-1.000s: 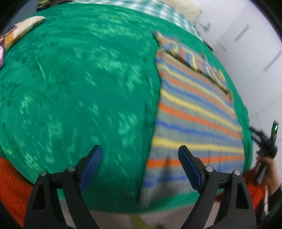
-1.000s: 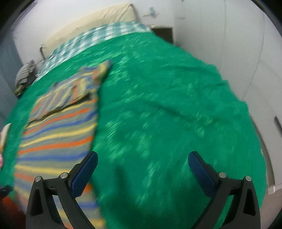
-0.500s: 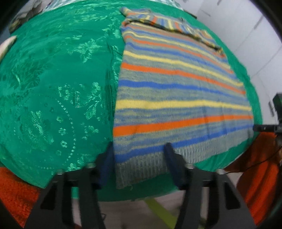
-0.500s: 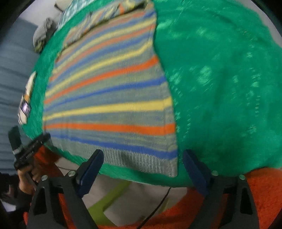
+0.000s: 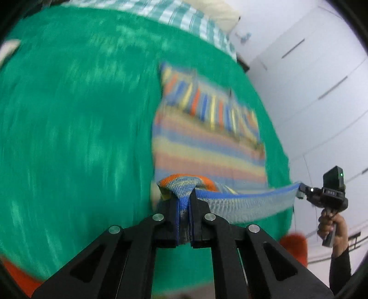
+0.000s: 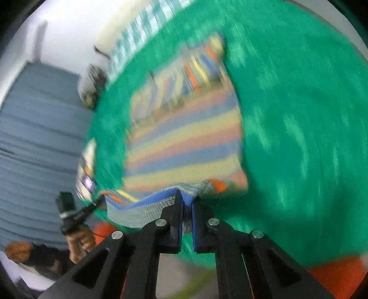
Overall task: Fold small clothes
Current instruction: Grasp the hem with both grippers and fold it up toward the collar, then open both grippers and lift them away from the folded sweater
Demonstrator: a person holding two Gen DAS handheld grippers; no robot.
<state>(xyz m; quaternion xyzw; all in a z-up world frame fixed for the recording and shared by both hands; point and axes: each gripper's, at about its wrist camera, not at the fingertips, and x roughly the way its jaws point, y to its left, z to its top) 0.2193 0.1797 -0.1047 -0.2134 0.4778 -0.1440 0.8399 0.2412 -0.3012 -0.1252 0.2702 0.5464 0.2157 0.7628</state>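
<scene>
A bed fills both views, covered with a green patterned bedspread [image 5: 76, 128] under white walls, and the striped sweater [image 5: 207, 142] lies on it with its ribbed hem toward the near edge. Nearest each camera, the left gripper [image 5: 183, 207] has its fingers pinched tight on one hem corner, the knit bunched up between the pads. The right gripper [image 6: 187, 210] is likewise clamped on the opposite corner. The hem hangs between them as a taut, slightly sagging band, raised off the bedspread, which is probably the point of holding both corners: the bottom edge comes up level so it can be carried over the body in one piece. Beyond the lifted hem the sweater's body is flat on the bed, stripes running across, with the sleeves folded in at the far end. Past that lie a checked sheet [image 5: 184, 16] and a pale pillow [image 5: 214, 11] at the head of the bed
</scene>
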